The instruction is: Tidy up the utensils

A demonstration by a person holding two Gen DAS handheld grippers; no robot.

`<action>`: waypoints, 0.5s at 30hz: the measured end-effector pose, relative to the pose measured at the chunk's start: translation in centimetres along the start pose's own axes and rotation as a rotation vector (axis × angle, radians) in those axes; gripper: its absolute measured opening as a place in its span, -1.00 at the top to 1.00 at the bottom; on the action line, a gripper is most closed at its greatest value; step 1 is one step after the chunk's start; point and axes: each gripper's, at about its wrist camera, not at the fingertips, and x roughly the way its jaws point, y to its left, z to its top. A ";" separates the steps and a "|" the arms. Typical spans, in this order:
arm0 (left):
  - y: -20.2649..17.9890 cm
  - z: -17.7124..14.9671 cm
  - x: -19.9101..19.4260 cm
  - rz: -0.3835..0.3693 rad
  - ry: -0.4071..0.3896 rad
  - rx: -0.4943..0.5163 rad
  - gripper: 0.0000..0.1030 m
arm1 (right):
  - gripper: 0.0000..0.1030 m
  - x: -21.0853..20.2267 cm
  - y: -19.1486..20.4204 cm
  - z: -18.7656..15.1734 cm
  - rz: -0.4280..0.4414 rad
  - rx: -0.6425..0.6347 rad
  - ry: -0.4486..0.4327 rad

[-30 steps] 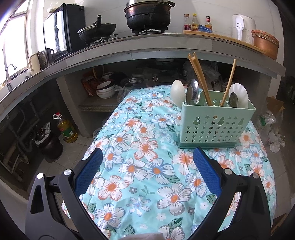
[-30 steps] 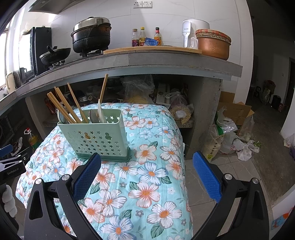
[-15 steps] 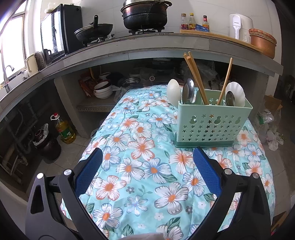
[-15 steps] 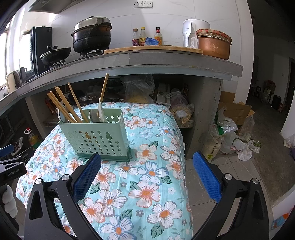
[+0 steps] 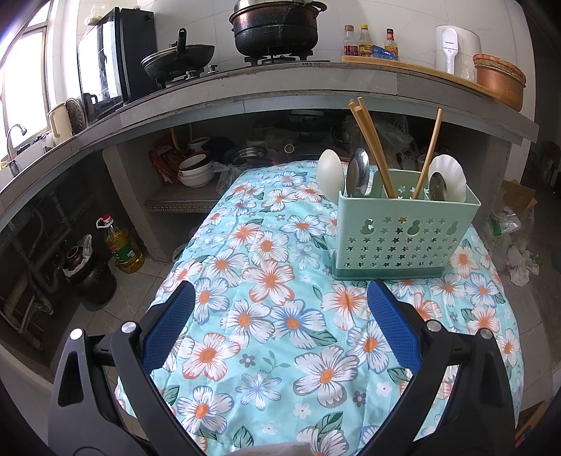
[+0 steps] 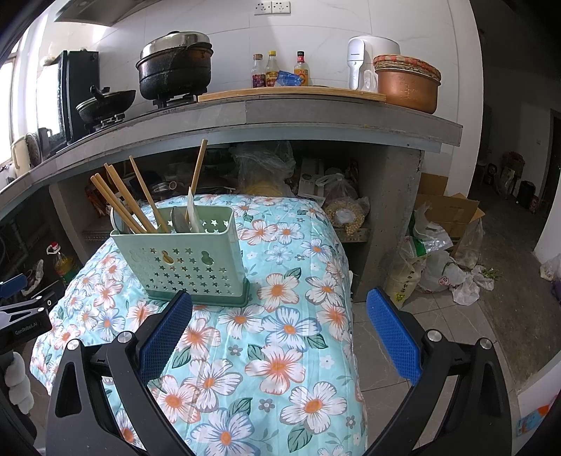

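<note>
A mint green perforated utensil holder [image 5: 403, 238] stands upright on the floral tablecloth [image 5: 266, 315]. It holds wooden chopsticks [image 5: 371, 147], metal spoons [image 5: 359, 172] and white ceramic spoons [image 5: 331, 172]. My left gripper [image 5: 280, 329] is open and empty, low over the cloth, short of the holder. In the right wrist view the holder [image 6: 182, 256] with chopsticks [image 6: 119, 200] sits ahead to the left. My right gripper [image 6: 278, 331] is open and empty over the cloth [image 6: 280, 350]. The left gripper's side [image 6: 21, 315] shows at the far left.
A concrete counter [image 5: 280, 91] spans the back with a black pot [image 5: 277, 28], a wok [image 5: 178, 63] and sauce bottles [image 5: 364, 42]. An oil bottle [image 5: 121, 245] and a dark jar [image 5: 87, 277] stand on the floor left. Bags [image 6: 441, 266] lie right of the table.
The left gripper has drifted slightly back and to the left, so the holder sits a bit lower and further off. The right view is almost unchanged. Both grippers stay open.
</note>
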 end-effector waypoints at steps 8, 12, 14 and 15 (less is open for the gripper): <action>0.0 -0.1 0.0 -0.001 0.003 0.002 -0.84 | -0.88 0.0 0.0 0.0 -0.001 0.001 0.000; 0.0 -0.1 0.0 -0.001 0.003 0.002 -0.84 | -0.88 0.0 0.1 0.0 0.003 -0.003 0.000; 0.0 -0.1 0.0 -0.001 0.002 0.002 -0.84 | -0.88 0.0 0.2 -0.1 0.004 -0.004 0.000; 0.0 -0.1 0.0 -0.001 0.002 0.002 -0.84 | -0.88 0.0 0.2 -0.1 0.004 -0.004 0.000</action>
